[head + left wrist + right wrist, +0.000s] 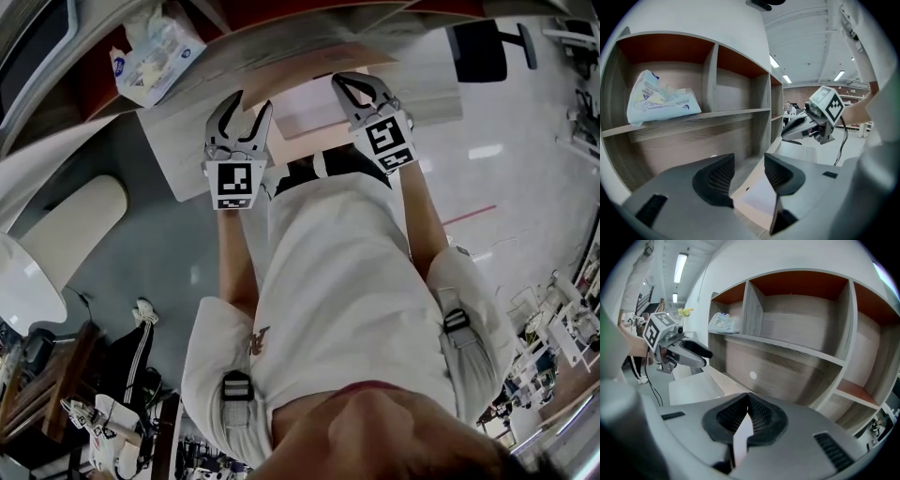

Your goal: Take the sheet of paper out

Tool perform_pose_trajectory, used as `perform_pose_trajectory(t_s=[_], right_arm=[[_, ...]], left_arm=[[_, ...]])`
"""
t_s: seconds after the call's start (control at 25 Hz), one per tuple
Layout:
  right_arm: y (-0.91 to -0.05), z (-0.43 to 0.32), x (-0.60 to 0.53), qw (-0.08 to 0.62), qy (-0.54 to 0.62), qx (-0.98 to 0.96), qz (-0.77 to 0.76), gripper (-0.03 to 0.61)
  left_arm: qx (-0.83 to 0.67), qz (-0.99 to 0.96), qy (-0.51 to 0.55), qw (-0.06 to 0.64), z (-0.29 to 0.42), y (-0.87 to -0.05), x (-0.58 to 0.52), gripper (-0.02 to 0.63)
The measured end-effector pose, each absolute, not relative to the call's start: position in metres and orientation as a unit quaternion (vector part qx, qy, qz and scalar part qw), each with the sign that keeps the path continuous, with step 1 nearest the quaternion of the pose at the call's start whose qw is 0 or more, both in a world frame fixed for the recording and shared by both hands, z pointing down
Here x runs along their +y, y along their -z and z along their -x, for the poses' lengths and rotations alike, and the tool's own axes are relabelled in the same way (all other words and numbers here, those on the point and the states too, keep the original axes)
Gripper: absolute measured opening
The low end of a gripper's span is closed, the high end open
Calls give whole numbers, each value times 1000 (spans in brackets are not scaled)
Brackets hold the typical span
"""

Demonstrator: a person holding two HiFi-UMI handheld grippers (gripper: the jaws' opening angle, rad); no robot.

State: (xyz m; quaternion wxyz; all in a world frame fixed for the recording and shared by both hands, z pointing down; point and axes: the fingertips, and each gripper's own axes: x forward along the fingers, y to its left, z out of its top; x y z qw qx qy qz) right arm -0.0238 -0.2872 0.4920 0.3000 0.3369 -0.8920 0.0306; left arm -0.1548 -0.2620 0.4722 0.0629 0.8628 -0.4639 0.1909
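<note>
The white sheet of paper (307, 109) hangs just over the light wooden desk (187, 155), in front of the shelf unit. My right gripper (350, 81) is shut on its edge. In the right gripper view the sheet (742, 437) shows as a thin white strip pinched between the dark pads (764, 416), and the left gripper (708, 354) hovers to the left. My left gripper (251, 101) stands open. In its own view the sheet (757, 201) lies below the spread jaws, clear of both pads (715, 180), with the right gripper (785, 135) ahead to the right.
A grey wooden shelf unit (710, 79) with several open compartments rises behind the desk. A blue and white tissue pack (661, 101) sits on its upper shelf at the left. The back panel has a small white round cap (753, 375). A pale chair (70, 234) stands at the left.
</note>
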Motion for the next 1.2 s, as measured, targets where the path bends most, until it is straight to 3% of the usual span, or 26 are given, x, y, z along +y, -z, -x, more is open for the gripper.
perform_pose_trajectory(t_s=[0.24,0.36,0.48,1.2], right_arm=[[-486,27,-304,285,-29,-899,-331,18],[-485,30,-309,283,-25,-904,-321,18],[-486,32,-315,281,-25,-907,-313,18],[-539,40,-329,321,-42,-910,-259,20]], left_arm=[[-465,-856,-216,60,157,-485,-272,207],[-481,-847,-219,57,162,-488,-284,123],[-480,-849,-214,53,165,-488,-296,107],[-509,-837,-195,56,178,-487,-349,101]])
